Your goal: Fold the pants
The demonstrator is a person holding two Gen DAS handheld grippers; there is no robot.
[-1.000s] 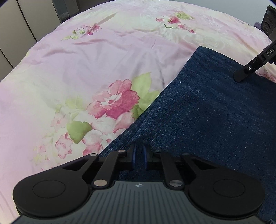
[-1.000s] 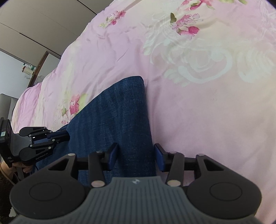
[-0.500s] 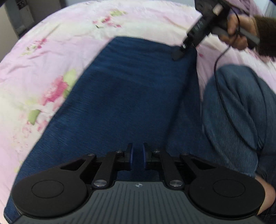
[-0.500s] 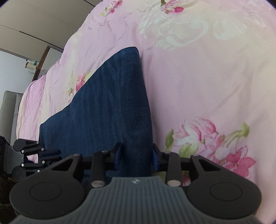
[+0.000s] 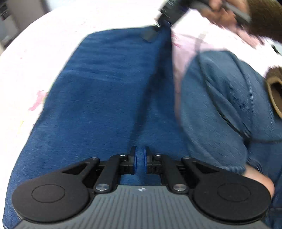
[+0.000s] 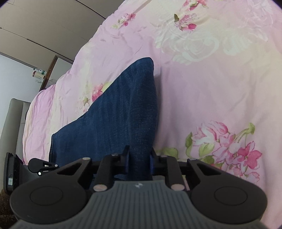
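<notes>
Dark blue denim pants (image 5: 105,98) lie lengthwise on a pink flowered bedspread (image 5: 35,52). My left gripper (image 5: 140,163) is shut on a pinch of denim at the near end. In the right wrist view the pants (image 6: 123,114) rise as a taut strip toward my right gripper (image 6: 139,161). Its jaws are closing, with the pants' edge filling the gap between the blue pads. The right gripper (image 5: 153,33) shows blurred at the pants' far corner in the left wrist view. The left gripper (image 6: 42,166) appears low at the left in the right wrist view.
A person's leg in lighter jeans (image 5: 220,105) is beside the pants on the right, and a hand (image 5: 222,10) holds the right gripper. The bedspread (image 6: 202,88) spreads wide to the right. A grey headboard (image 6: 10,123) and wardrobe panels (image 6: 44,26) stand beyond.
The left view has swung from the flowered bedspread to along the pants and rolled. The right jaws have narrowed onto the pants' edge, and that end has lifted a little.
</notes>
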